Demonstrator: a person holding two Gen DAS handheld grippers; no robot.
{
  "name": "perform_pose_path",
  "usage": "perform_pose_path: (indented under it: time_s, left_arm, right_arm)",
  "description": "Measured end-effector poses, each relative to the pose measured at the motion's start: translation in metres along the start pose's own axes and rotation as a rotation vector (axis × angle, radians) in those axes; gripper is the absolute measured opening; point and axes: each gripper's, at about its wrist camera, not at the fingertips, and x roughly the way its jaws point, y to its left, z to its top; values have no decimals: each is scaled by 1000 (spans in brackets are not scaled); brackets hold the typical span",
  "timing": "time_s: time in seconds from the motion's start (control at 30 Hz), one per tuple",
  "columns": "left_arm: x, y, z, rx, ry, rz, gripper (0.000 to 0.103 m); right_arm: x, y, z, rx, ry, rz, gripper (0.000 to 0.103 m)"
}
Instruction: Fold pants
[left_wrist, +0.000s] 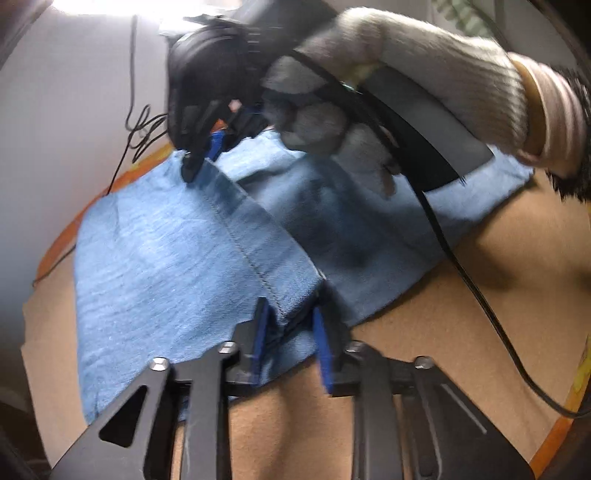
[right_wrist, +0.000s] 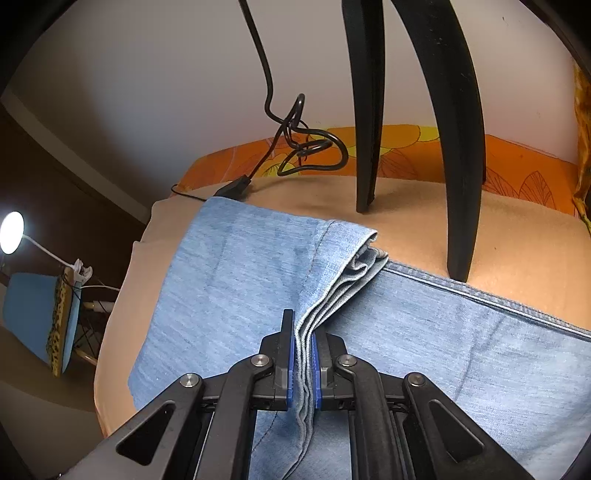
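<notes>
Light blue denim pants lie folded on a tan blanket. A stitched hem runs as a raised strip between the two grippers. My left gripper is at the strip's near corner. Its blue pads stand apart, with the corner lying loosely between their tips. At the far end of the strip is my right gripper, held by a gloved hand. In the right wrist view, my right gripper is shut on several stacked hem layers of the pants. The hem's far end rests on the blanket.
Two black legs of a stand rest on the blanket behind the pants. A tangled black cable lies on the orange sheet by the wall. The right gripper's cable trails over the blanket. A lamp and a blue chair stand off the left edge.
</notes>
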Motion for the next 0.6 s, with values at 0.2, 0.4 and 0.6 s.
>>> perform_pose_path:
  time_s: [0.2,0.4,0.6]
  left_arm:
    - [-7,11,2,-71,-42,-19,9]
    - [-28,13,0,-140,-106,-45,9]
    - [-51,-1,11,-148,-166,-64,8]
  right_arm:
    - [-1,3,0,-3,-4,-3,5]
    - [-13,6,0,-13,-33,-4,5]
    - [-50,1,2,-11,-87,-7,4]
